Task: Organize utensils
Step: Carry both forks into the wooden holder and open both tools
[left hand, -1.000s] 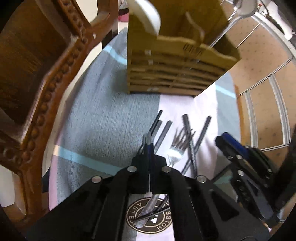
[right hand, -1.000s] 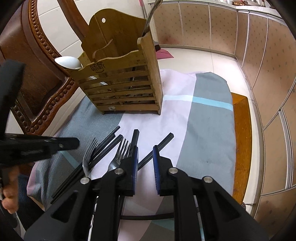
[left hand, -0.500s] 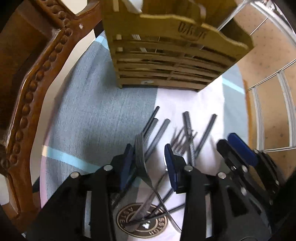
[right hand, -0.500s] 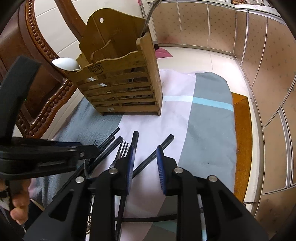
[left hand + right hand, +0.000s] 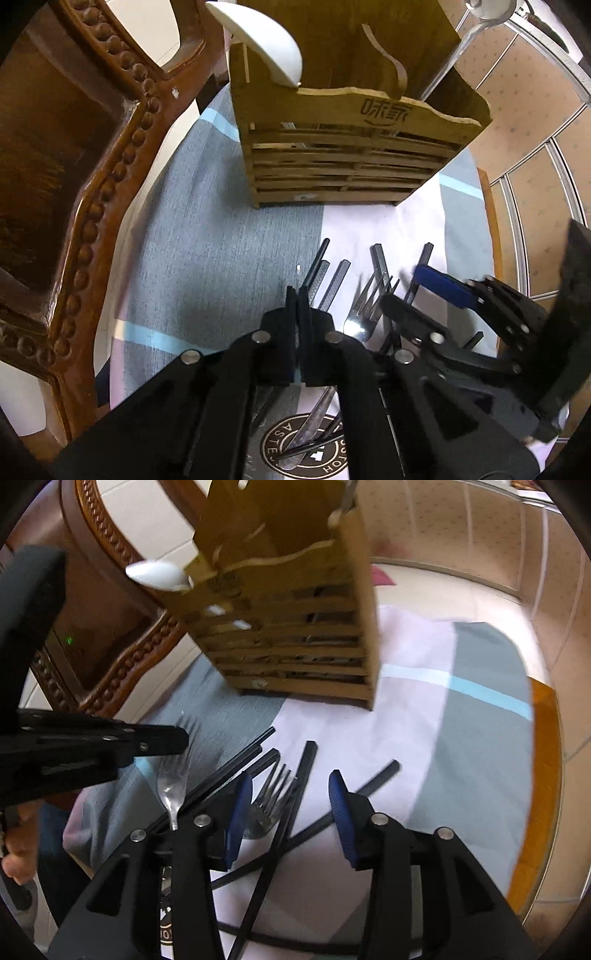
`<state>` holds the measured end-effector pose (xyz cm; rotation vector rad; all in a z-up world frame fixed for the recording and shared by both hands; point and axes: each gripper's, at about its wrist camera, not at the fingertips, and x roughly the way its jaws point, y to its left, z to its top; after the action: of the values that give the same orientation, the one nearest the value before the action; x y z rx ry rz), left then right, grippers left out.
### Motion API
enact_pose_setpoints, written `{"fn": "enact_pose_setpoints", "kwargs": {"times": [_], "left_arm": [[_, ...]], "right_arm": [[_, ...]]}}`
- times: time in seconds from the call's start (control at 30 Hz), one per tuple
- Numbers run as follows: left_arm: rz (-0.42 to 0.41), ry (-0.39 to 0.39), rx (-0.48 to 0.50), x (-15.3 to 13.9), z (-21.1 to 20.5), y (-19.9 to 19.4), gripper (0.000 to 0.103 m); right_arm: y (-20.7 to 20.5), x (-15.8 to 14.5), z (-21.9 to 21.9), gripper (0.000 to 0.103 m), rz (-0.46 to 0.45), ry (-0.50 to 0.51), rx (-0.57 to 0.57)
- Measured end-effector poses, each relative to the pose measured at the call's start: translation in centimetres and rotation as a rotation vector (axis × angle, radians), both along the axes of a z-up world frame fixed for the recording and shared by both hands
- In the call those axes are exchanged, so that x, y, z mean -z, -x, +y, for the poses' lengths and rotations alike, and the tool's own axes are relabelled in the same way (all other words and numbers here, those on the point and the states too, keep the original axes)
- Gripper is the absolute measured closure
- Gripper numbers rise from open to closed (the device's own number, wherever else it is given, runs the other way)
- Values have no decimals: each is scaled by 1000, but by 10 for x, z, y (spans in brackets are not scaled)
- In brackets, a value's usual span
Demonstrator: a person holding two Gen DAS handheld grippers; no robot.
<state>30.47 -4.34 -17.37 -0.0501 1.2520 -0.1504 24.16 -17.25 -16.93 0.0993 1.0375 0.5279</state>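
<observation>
Bamboo caddy (image 5: 351,162) upright at the far side of the cloth (image 5: 221,266), partly loaded: white spoon (image 5: 266,48) sticking out of its left end, metal handle (image 5: 450,48) rising from its right end. Counts as the done share, as far as can be judged.

Left to do, lying on the cloth-covered surface in front of the caddy: several black chopsticks (image 5: 306,768) fanned and crossing one another, plus a fork (image 5: 273,794) resting among them, tines toward the caddy. Roughly the early-to-middle stretch of the job, then, with more pieces loose than stowed.

Left gripper (image 5: 299,306): fingers clenched, pads pressed together with only a thin sliver between them. Seen from the right wrist view, appears to be pinching a second fork (image 5: 171,775) near its tines, handle hanging down and away from the caddy, clear of the chopstick pile. Blurred there, so offered as a likely reading only. Sits in front of the caddy's left half, well short of it.

Right gripper (image 5: 290,812): fingers released, blue pads spread wide, poised above the lying fork and the nearest chopsticks, gripping nothing. Also in front of the caddy, toward its right half.

Likely step in hand: carrying the pinched fork up to a caddy slot. After that, the other fork and every chopstick waiting. Carved wooden chair (image 5: 74,147) close by on the caddy's left, worth avoiding on the lift.
</observation>
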Motion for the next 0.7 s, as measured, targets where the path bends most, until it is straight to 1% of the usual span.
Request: {"fn": "enact_pose_setpoints", "kwargs": {"times": [0.03, 0.07, 0.1, 0.13, 0.17, 0.2, 0.23, 0.3, 0.43, 0.5, 0.63, 0.7], "left_arm": [[-2, 5, 1, -2, 3, 1, 102], [-4, 6, 3, -3, 5, 1, 102], [-9, 5, 5, -4, 6, 1, 102], [-17, 5, 8, -6, 8, 2, 102], [-24, 6, 9, -9, 12, 2, 102], [-33, 6, 9, -13, 15, 4, 102], [-43, 10, 8, -17, 17, 5, 102], [-70, 11, 4, -24, 20, 8, 102], [-155, 0, -6, -46, 26, 19, 102], [-216, -5, -15, -62, 32, 29, 102], [-335, -18, -33, -91, 37, 45, 102], [-389, -5, -39, -105, 41, 52, 102]], "right_arm": [[-3, 3, 3, 60, 11, -8, -16], [-6, 6, 5, 63, 23, -13, -26], [-8, 8, 7, 78, 32, -19, -35], [-9, 10, 8, 88, 40, -23, -41], [-10, 11, 9, 94, 54, -28, -46], [-10, 10, 9, 96, 58, -42, -49], [-9, 8, 10, 97, 56, -54, -55], [-5, 0, 12, 98, 30, -49, -58], [5, -28, 15, 99, -53, -36, -27], [12, -46, 17, 100, -117, -4, -9], [35, -88, 25, 101, -309, 121, 38], [45, -105, 29, 101, -385, 171, 64]]}}
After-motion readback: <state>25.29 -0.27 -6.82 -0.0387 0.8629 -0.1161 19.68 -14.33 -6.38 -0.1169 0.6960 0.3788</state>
